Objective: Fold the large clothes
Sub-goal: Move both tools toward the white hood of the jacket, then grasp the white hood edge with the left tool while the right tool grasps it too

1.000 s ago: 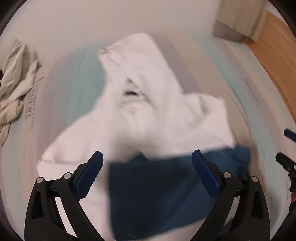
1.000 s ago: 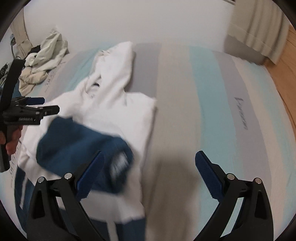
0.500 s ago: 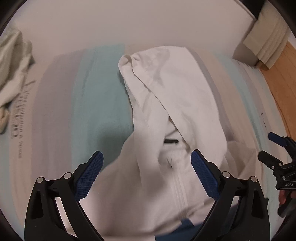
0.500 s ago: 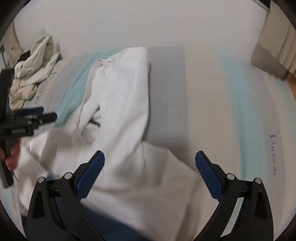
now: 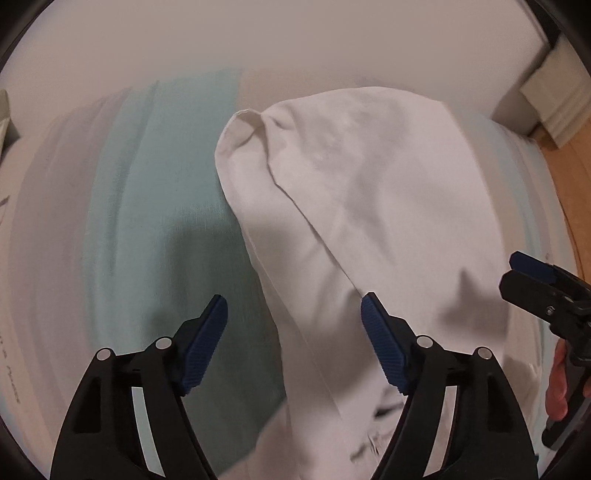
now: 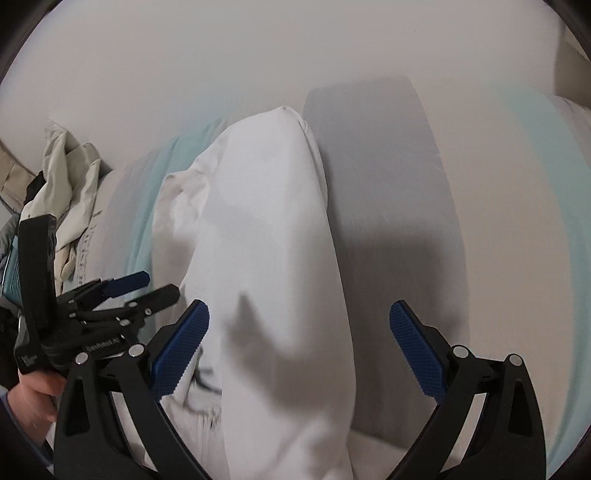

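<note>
White hooded garment lies on the striped bed, hood end pointing away from both cameras toward the wall; zipper and collar area sit low in frame, near the tools. Long axis of the hood runs roughly straight ahead, tilting a little left as it goes away in the left wrist view.

Left tool: jaws wide, nothing between the pads, hovering above the hood's left edge where white cloth meets the teal stripe. Left pad is over bare bed, right pad over cloth. Contact with the fabric can't be confirmed; shadow on the bed suggests it is still above.

Right tool: jaws wide, empty, straddling the hood's right side, with its left pad over white cloth and its right pad over the grey stripe. In the left wrist view it shows at the right edge, just beside the hood's right margin.

Both tools flank the hood base, one on each side, about equally near. Judgement: next step likely pinches the hood edges and folds it toward the body, so the reach is forward along the hood axis.

Pile of beige clothes sits far left at the bed edge, well apart.
</note>
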The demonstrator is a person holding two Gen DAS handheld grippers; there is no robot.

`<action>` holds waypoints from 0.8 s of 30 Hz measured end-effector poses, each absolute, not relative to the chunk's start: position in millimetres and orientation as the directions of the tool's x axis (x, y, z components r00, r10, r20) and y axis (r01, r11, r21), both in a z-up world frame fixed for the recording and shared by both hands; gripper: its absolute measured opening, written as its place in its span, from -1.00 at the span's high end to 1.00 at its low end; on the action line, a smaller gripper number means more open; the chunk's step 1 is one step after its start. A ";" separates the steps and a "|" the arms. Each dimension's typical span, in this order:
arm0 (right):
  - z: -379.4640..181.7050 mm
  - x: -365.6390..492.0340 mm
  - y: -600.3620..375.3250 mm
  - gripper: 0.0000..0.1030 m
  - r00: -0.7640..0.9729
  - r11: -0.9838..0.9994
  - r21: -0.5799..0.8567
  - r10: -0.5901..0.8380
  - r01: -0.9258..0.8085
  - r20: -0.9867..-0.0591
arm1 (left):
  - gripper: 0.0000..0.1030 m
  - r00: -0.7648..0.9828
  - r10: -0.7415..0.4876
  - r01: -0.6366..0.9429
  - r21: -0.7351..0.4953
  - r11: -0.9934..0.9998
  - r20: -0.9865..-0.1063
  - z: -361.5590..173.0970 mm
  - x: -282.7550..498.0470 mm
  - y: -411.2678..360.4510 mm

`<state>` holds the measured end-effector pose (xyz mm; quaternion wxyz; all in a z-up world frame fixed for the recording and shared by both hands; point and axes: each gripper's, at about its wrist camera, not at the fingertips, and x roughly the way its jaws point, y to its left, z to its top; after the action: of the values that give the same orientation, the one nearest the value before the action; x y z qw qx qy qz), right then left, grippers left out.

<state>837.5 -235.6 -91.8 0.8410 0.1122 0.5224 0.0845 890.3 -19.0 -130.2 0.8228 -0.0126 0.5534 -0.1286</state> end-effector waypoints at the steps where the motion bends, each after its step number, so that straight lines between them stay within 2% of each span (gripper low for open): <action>1: -94.7 845.8 -234.8 -0.83 0.435 0.959 0.283 0.264 -0.021 -0.861 | -0.50 0.340 -0.235 0.192 -0.178 0.965 -0.910 -134.1 895.3 -18.8; 4: -103.6 859.1 -234.3 -0.77 0.415 0.957 0.288 0.268 -0.015 -0.869 | -0.56 0.314 -0.262 0.180 -0.214 0.960 -0.912 -144.1 905.9 -19.3; 8: -117.5 869.6 -242.1 -0.55 0.388 0.946 0.323 0.291 0.018 -0.874 | -0.59 0.313 -0.265 0.169 -0.221 0.961 -0.912 -154.4 915.7 -20.9; 10: -124.2 872.3 -248.2 -0.37 0.379 0.928 0.367 0.319 0.059 -0.868 | -0.54 0.324 -0.277 0.138 -0.244 0.960 -0.905 -157.1 915.9 -17.1; 11: -128.4 873.1 -252.0 -0.11 0.373 0.913 0.399 0.342 0.084 -0.862 | -0.33 0.334 -0.274 0.125 -0.245 0.961 -0.902 -157.9 915.3 -15.2; 12: -132.1 872.4 -254.3 0.11 0.367 0.897 0.432 0.371 0.097 -0.853 | 0.06 0.354 -0.249 0.105 -0.227 0.968 -0.901 -158.5 914.0 -12.0; 13: -133.5 869.6 -256.0 0.23 0.369 0.888 0.450 0.388 0.096 -0.845 | 0.23 0.366 -0.234 0.090 -0.217 0.972 -0.901 -158.5 913.2 -7.6; 14: -133.3 867.3 -257.0 0.51 0.376 0.888 0.450 0.387 0.094 -0.842 | 0.59 0.375 -0.242 0.069 -0.233 0.970 -0.895 -157.8 911.9 -1.3; 15: -132.8 863.5 -258.4 0.67 0.382 0.886 0.453 0.387 0.097 -0.839 | 0.98 0.387 -0.255 0.062 -0.251 0.966 -0.886 -155.5 910.0 3.1; 18: -121.7 853.2 -263.9 0.89 0.418 0.883 0.456 0.376 0.107 -0.827 | 0.99 0.427 -0.226 0.087 -0.210 0.974 -0.875 -141.4 896.7 1.5; 24: -89.9 828.2 -266.0 0.91 0.454 0.891 0.444 0.361 0.088 -0.815 | 1.00 0.462 -0.252 0.077 -0.245 0.966 -0.850 -105.5 867.2 15.8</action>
<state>828.2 -266.0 -89.9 0.8244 0.2177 0.5159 0.0828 867.2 15.8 -105.5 0.8506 -0.0863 0.5096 -0.0967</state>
